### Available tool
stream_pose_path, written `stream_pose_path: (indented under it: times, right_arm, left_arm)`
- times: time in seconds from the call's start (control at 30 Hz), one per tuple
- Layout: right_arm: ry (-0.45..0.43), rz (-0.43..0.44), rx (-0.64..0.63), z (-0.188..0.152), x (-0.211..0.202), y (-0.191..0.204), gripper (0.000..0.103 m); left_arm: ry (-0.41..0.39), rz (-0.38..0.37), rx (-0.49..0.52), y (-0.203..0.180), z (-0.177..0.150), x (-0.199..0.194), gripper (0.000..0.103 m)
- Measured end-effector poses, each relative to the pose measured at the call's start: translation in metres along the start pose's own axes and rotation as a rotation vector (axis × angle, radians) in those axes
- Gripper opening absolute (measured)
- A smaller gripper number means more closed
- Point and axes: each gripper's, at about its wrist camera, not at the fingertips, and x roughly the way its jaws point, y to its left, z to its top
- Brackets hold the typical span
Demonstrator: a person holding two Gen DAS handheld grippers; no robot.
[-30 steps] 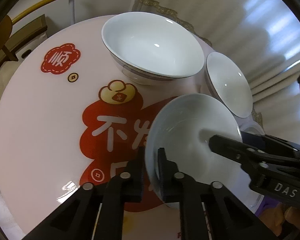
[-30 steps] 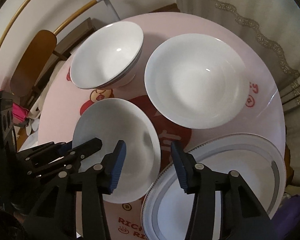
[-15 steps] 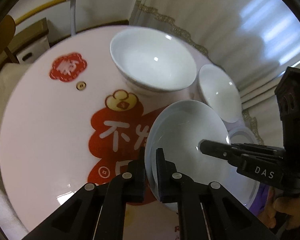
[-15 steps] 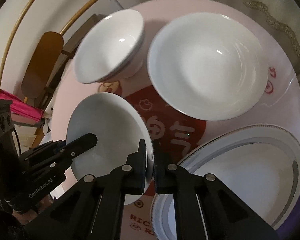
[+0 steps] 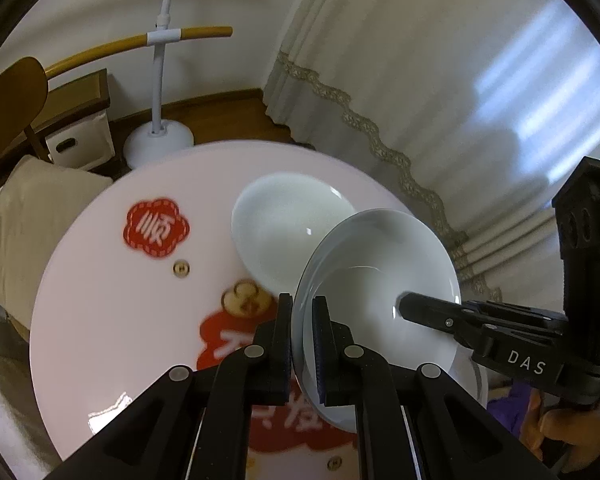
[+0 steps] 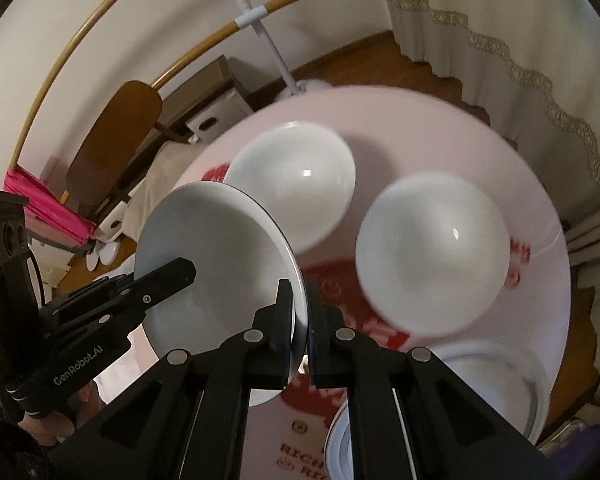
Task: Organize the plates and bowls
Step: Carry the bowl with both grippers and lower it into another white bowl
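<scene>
The round pink table is blurred in both views, and my arms cover its near edge; its red print is hard to read. The big rimmed plate at my right is cut off by my right gripper's frame, so I see only part of its rim. I count 1 plate and 3 bowls. 2 white bowls stand on the table, apart from each other. The 3rd, a shallow white bowl, plain and glossy, is in the air above the table, tilted. My left gripper is clenched on its near rim, and my right gripper is clamped on the opposite rim.
</scene>
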Motion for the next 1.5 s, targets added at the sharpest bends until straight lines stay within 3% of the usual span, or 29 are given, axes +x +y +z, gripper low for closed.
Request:
stream_pose_path:
  times: [0.6,0.97,1.3,1.5]
  right_arm:
    - [0.000,-0.092,0.027,0.059,0.044,-0.009,0.011]
    - [0.015,-0.162,0.015,0.066,0.062,-0.007,0.015]
    - [-0.002,-0.320,-0.124,0.063,0.073,0.016,0.020]
    - [0.023,-0.258,-0.048,0.062,0.083,-0.001,0.021]
  left_arm:
    - [0.028,0.037,-0.019,0.002,0.051,0.061,0.005]
    - [0.056,0.042,-0.021,0.004,0.057,0.083,0.005]
    - [0.064,0.035,-0.030,0.008,0.055,0.087,0.005]
    - [0.065,0.041,-0.046,0.014,0.055,0.087,0.009]
